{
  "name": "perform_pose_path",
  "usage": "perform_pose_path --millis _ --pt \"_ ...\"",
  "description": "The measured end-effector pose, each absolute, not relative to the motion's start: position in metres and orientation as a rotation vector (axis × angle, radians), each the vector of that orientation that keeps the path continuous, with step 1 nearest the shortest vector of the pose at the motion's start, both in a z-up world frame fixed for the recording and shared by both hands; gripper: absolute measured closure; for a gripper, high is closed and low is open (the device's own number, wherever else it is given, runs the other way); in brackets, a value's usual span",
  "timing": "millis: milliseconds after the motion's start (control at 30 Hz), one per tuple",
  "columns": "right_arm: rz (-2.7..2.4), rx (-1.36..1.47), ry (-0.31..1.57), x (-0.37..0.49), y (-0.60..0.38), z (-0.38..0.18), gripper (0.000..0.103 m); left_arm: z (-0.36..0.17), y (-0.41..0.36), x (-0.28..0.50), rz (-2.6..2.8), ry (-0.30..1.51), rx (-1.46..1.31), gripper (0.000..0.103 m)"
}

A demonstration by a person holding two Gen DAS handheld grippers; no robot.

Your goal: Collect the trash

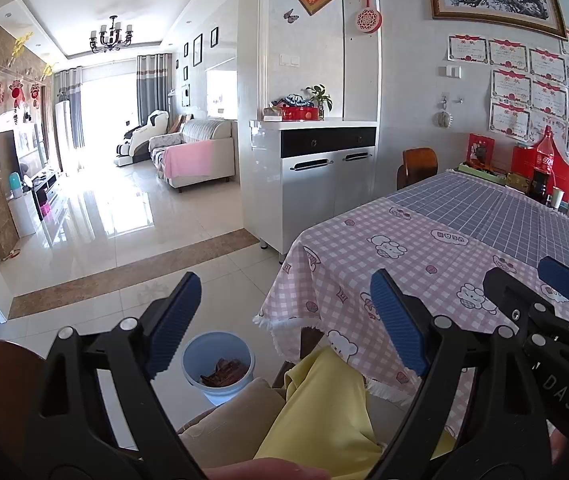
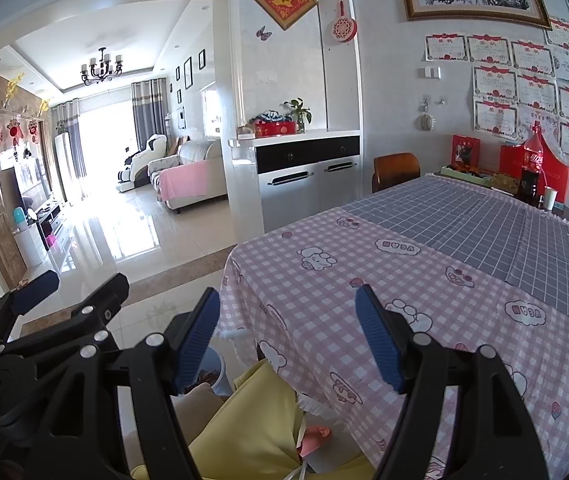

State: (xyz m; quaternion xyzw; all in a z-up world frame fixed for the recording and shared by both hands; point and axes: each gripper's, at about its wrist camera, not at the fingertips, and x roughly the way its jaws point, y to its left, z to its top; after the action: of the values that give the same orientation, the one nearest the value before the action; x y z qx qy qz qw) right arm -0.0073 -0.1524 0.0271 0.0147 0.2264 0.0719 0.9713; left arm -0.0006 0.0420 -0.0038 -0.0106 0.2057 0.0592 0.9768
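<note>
Tiled floor beside the bench's near corner carries a blue bin (image 1: pixel 218 366) holding brown scraps (image 1: pixel 223 374). Left tool (image 1: pixel 284 320) and right tool (image 2: pixel 287 338) hover tilted downward, jaws apart, empty.

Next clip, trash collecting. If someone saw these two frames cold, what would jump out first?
Both blue-padded grippers, the left gripper and right gripper, fill the foreground, open and empty. Behind them spreads the pink checked tablecloth, bare at this end. On the floor beside the table stands a blue bin with brownish scraps already inside.
</note>
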Motion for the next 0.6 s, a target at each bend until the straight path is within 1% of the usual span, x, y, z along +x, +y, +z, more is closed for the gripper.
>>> perform_pose_path --millis 600 --pt "0.133 0.034 0.451 -0.0068 -0.1517 0.0266 0.034 -0.0023 0.0402 0.0026 0.119 0.410 -0.014 0.018"
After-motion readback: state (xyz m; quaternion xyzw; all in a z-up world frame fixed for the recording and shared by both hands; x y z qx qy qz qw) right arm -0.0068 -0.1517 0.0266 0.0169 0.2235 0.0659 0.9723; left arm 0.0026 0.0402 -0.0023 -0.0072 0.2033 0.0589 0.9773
